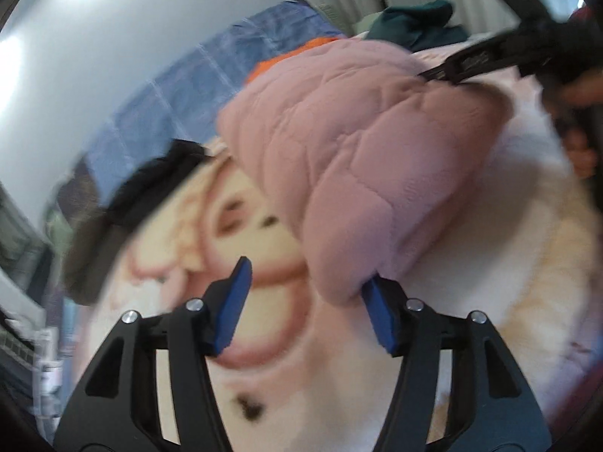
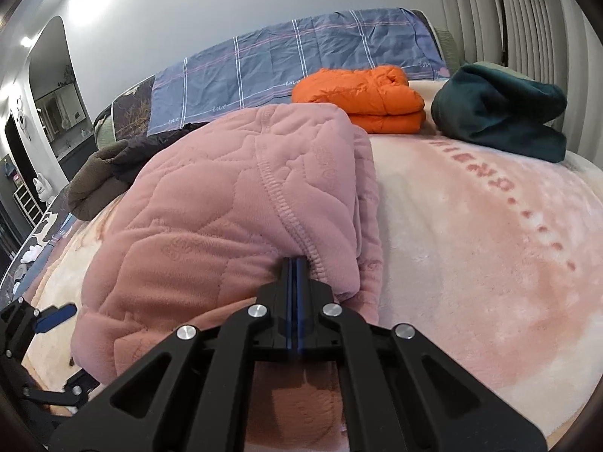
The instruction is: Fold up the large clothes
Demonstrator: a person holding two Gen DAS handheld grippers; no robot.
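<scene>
A pink quilted garment (image 2: 211,203) lies bunched on the bed's pink printed blanket (image 2: 471,226). My right gripper (image 2: 293,263) is shut on the garment's stitched hem, near its right side; in the left wrist view it (image 1: 441,73) pinches the garment's far edge. My left gripper (image 1: 307,282) is open, its jaws wide apart, at the near end of the pink garment (image 1: 358,158). Its right blue pad (image 1: 378,312) touches the garment's lower edge and nothing lies between the jaws. It shows at the lower left of the right wrist view (image 2: 52,318).
A folded orange jacket (image 2: 361,98) and a dark green bundle (image 2: 501,113) lie at the far side of the bed. A dark brown and black garment (image 2: 109,169) lies at the left. A blue plaid pillow (image 2: 286,64) runs along the wall. Curtains hang at the right.
</scene>
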